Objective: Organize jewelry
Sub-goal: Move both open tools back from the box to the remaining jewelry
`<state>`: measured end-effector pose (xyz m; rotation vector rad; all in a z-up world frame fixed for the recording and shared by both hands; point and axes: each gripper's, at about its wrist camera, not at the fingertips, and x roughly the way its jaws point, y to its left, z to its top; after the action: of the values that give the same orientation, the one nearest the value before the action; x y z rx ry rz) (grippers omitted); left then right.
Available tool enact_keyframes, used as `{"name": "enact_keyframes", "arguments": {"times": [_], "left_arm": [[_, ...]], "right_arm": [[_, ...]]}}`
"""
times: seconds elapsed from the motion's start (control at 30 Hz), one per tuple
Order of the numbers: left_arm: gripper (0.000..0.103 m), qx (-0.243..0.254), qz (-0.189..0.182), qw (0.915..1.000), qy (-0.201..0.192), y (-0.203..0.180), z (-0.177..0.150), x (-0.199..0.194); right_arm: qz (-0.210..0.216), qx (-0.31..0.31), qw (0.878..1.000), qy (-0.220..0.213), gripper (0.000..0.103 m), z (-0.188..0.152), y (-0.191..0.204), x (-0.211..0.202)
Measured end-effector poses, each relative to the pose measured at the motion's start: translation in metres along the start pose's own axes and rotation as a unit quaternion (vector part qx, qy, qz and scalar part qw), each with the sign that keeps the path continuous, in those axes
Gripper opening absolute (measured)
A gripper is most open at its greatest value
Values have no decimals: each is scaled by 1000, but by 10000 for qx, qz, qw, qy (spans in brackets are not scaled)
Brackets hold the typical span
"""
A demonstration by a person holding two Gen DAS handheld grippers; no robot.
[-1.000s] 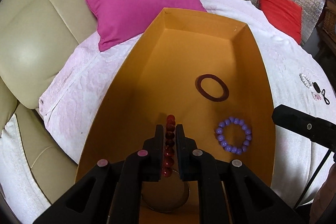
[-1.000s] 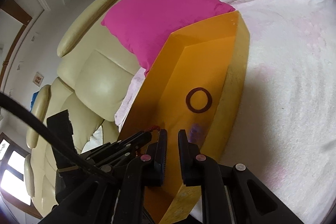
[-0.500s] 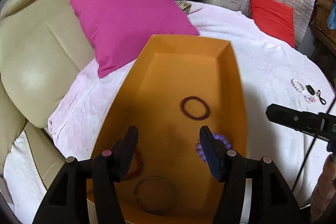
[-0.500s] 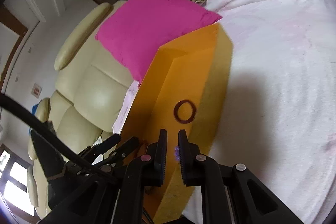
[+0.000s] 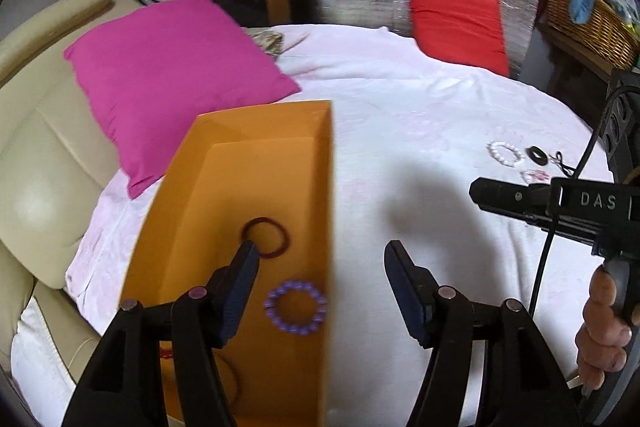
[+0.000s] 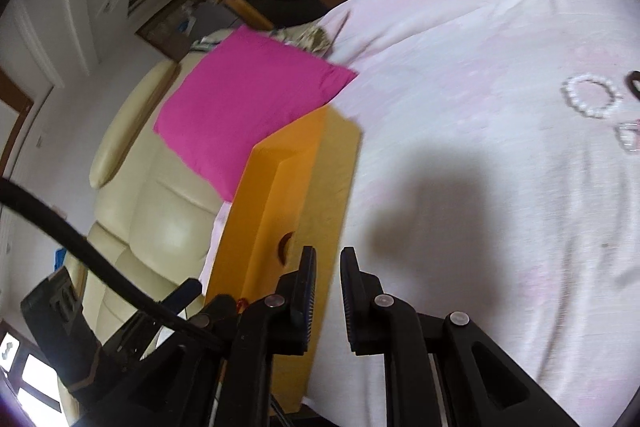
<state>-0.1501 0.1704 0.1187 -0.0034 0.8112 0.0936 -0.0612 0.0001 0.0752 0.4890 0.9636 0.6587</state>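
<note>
An orange box point(image 5: 224, 195) lies on the white cloth. In it are a dark red ring bracelet point(image 5: 266, 237), a purple bead bracelet point(image 5: 295, 307), a red bead bracelet point(image 5: 166, 354) partly behind my left fingers, and a thin hoop point(image 5: 236, 379). My left gripper point(image 5: 322, 267) is open and empty above the box's right wall. My right gripper point(image 6: 328, 269) is nearly closed and empty, beside the box point(image 6: 280, 195). A white pearl bracelet point(image 5: 505, 153), a black ring point(image 5: 536, 153) and a pale pink piece point(image 5: 534, 175) lie on the cloth at right; the pearl bracelet also shows in the right wrist view point(image 6: 592, 97).
A magenta pillow point(image 5: 168, 67) rests on a cream sofa point(image 5: 36, 147) left of the box. A red cushion point(image 5: 456, 23) leans against a silver panel at the back. A wicker basket point(image 5: 588, 19) stands at far right. The right tool's body point(image 5: 560, 207) and cable cross the right side.
My left gripper let go of the red bead bracelet in the box, opened wide, then lifted and swung right. The right gripper swung right too, bringing the pearl bracelet into its view.
</note>
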Motion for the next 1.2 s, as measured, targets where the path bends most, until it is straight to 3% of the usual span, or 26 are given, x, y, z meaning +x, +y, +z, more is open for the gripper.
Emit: {"name": "enact_keyframes", "arguments": {"times": [0.53, 0.97, 1.2], "left_arm": [[66, 653, -439, 9969, -80, -111, 42, 16], [66, 871, -629, 9940, 225, -181, 54, 61], [66, 944, -945, 9903, 396, -217, 59, 88]], "right_arm": [[-553, 832, 9916, -827, 17, 31, -109, -101], [-944, 1663, 9690, -1563, 18, 48, -203, -189], [-1099, 2100, 9567, -1688, 23, 54, -242, -199]]}}
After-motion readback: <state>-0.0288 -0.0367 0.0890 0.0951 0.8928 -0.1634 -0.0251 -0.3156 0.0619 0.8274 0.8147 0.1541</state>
